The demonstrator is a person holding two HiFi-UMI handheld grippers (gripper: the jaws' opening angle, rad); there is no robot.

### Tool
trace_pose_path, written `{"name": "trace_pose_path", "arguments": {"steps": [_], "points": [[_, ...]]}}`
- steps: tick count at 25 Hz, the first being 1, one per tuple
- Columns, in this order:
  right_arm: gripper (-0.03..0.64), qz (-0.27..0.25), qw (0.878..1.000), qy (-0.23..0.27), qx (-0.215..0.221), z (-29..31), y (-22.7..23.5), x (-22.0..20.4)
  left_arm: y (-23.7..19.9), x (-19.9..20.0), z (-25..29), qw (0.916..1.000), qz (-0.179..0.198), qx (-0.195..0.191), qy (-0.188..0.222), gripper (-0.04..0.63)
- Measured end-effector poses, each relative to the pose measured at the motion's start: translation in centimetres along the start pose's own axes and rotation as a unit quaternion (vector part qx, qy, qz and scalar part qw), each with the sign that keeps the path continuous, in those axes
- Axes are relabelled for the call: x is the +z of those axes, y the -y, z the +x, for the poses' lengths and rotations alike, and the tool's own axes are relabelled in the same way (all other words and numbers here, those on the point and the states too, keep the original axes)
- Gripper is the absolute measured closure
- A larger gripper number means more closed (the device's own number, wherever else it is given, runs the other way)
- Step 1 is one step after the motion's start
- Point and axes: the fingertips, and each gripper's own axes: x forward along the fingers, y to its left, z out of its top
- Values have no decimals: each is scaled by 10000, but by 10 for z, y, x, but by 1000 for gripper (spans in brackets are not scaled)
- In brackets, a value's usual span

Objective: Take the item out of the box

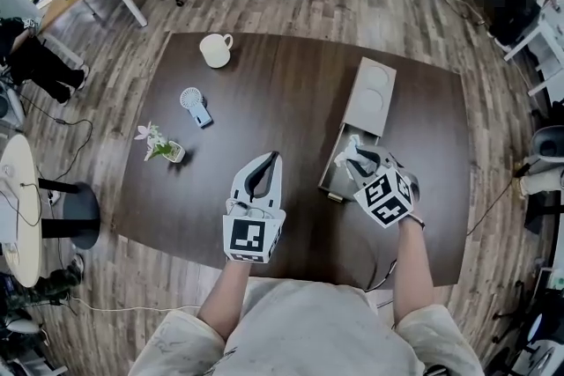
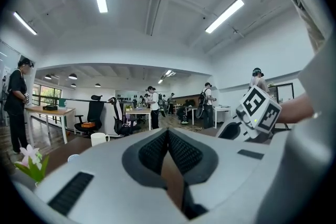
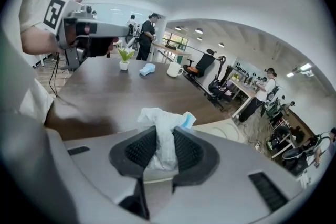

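Dark tabletop [image 1: 291, 92] in an open office carries this job. Above its right side the item [image 3: 161, 119], a crumpled white wad with a bit of blue at one edge, is pinched between the ribbed pads of our right gripper [image 3: 164, 139]. The jaws stand narrow, pressed on it from both sides. In the head view the wad hangs over the near, open end of the long beige box [image 1: 371, 92]; whether any of it trails inside the box we cannot tell.

To finish well, we judge the lift should go straight up until the wad is free of the box walls. The pinch should not loosen, since soft stuff slips easily. After that it can go left to bare table and be set down.

Our left gripper [image 1: 274, 158] hovers left of the box, jaws together on nothing; it could steady the box should it drag. Farther left, well apart, stand a flower pot [image 1: 164, 151], a small fan [image 1: 195, 105] and a mug [image 1: 214, 50].
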Motion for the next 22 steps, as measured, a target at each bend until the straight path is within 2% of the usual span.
{"name": "trace_pose_path", "arguments": {"steps": [6,10,16,22], "points": [[517,252,9961,701,-472,-41,18,26,3,26,-2,9996,96,95,229,595],[517,525,9855,1377,-846,-70,29,46,4,41,-5,9990,222,98,381,595],[517,983,9607,2216,-1355,-118,44,65,7,57,-7,9980,290,111,555,595],[515,1586,9225,2925,-1956,-163,64,72,9,75,-7,9968,356,95,715,595]]}}
